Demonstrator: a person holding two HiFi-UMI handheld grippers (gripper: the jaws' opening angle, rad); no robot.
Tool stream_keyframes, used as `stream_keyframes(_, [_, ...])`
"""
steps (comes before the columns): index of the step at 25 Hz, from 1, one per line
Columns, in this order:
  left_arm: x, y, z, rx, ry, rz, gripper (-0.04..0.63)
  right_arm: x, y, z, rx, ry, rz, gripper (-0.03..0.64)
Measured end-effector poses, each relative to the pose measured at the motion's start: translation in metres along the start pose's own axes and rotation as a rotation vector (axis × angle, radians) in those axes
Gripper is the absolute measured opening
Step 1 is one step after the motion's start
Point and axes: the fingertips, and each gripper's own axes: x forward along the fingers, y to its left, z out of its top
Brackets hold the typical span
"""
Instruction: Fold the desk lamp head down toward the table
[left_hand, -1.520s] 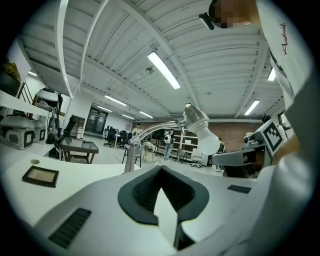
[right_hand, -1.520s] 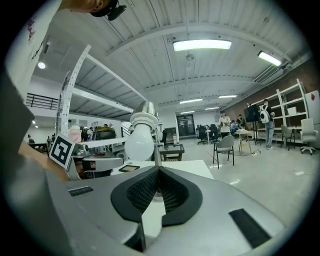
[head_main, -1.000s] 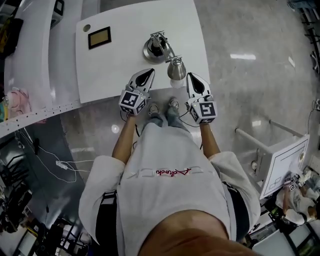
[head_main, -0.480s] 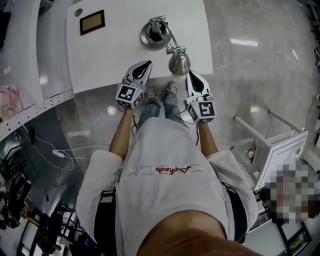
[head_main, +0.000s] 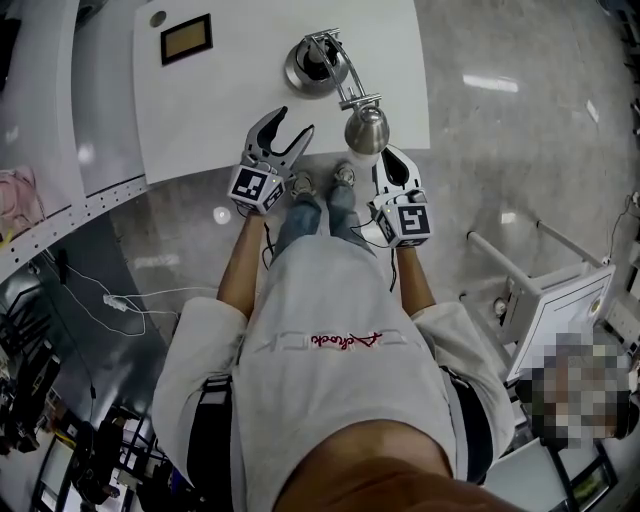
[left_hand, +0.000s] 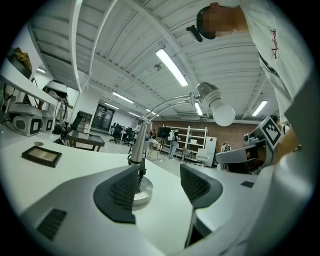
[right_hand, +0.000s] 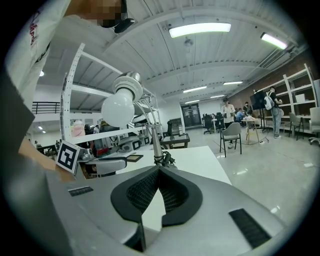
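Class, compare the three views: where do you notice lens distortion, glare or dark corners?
Head view: fisheye bows the edges of the white table; light reflections glare on the glossy floor. Left gripper view: dark round vignette, and the ceiling beams curve strongly. Right gripper view: same vignette; the ceiling strip light is blown out white.

Floor (head_main: 520, 170) was glossy grey; table (head_main: 220, 120) white; ceiling (right_hand: 210, 60) ribbed, with strip lights (right_hand: 200, 30); shelving (left_hand: 192, 137) lined brick wall (left_hand: 235, 131)

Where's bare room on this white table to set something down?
The bare stretch of white table between the dark rectangular frame, the round metal lamp base and the near edge. Crowded: the right side, under the silver lamp head.
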Motion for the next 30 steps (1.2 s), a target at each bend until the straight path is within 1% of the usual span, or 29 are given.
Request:
stream_keyframes(5, [0.011,0.01,0.005,0.0,-0.016,-0.005,0.262,0.001,-0.001,0.001,-0.006,0.003,-0.002,0.008])
stream_keyframes(9, [0.031,0.02,0.014,0.014,-0.024,-0.024,0.262,-0.001,-0.001,0.001,0.0,0.005,-0.008,0.008])
stream_keyframes(21, [0.12,0.047,0.058,0.111,-0.051,-0.093,0.261,-0.005,-0.003,0.013,-0.007,-0.01,-0.01,0.008])
stream_keyframes(24, [0.134,0.049,0.064,0.116,-0.052,-0.107,0.256,-0.009,-0.003,0.015,-0.008,-0.013,-0.007,0.008])
stream_keyframes(25, [0.138,0.05,0.067,0.116,-0.054,-0.11,0.241,-0.01,-0.003,0.015,-0.009,-0.012,-0.006,0.008])
stream_keyframes(26, [0.142,0.05,0.069,0.115,-0.056,-0.113,0.239,-0.011,-0.002,0.017,-0.007,-0.009,-0.009,0.008])
stream_keyframes(30, [0.151,0.048,0.077,0.122,-0.065,-0.128,0.218,-0.022,-0.001,0.032,0.028,0.004,-0.031,0.008])
